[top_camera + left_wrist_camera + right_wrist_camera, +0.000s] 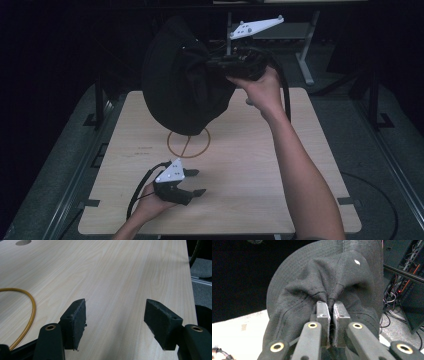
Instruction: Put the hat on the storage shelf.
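item: floppy black fabric bucket hat, lifted clear of my desk, right gripper jaws pinched on its crown; left gripper jaws wide, empty; next, lower it gently.

**Pale wooden table with a painted ring**

The table is a light wood-grain board with rounded corners, set on a dark frame over grey floor. Near its middle is a thin orange circle crossed by a slanting line (part of its arc shows in the left gripper view as well). Faint small print sits just left of the circle, too blurred to read. A round hole is cut in the board near one edge.
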Motion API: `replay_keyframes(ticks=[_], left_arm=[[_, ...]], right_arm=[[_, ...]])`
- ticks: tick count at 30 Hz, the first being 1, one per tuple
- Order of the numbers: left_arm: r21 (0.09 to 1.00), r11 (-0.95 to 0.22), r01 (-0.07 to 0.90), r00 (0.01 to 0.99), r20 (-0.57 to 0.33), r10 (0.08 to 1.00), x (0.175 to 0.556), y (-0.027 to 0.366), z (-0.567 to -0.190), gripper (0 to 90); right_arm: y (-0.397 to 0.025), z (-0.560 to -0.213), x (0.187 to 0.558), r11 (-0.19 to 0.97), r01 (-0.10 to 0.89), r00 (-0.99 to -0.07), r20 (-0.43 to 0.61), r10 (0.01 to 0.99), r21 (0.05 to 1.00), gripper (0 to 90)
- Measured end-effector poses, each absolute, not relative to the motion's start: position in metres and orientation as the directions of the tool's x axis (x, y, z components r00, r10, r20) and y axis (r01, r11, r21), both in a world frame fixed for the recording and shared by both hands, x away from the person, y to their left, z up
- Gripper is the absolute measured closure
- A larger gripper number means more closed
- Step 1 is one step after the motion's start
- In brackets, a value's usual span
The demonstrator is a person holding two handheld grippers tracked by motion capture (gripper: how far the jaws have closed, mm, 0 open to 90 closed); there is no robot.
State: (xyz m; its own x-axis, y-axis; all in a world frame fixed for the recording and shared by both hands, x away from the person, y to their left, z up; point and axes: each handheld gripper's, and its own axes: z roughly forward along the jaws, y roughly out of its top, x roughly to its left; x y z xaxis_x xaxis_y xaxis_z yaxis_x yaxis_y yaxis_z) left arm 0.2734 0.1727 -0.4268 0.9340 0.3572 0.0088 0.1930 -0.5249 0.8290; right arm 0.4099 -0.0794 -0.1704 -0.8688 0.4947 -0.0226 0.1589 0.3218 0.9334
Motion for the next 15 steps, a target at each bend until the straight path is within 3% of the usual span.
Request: replay_keyframes(ticks=[15], left_arm=[[0.832,-0.519,0.193,0.934,0.007,0.358,0.276,0.174,-0.427,33.4]], right_arm=[[-0.059,-0.170,0.428,0.328,0.184,-0.864,-0.007,0.504,0.927,85.3]])
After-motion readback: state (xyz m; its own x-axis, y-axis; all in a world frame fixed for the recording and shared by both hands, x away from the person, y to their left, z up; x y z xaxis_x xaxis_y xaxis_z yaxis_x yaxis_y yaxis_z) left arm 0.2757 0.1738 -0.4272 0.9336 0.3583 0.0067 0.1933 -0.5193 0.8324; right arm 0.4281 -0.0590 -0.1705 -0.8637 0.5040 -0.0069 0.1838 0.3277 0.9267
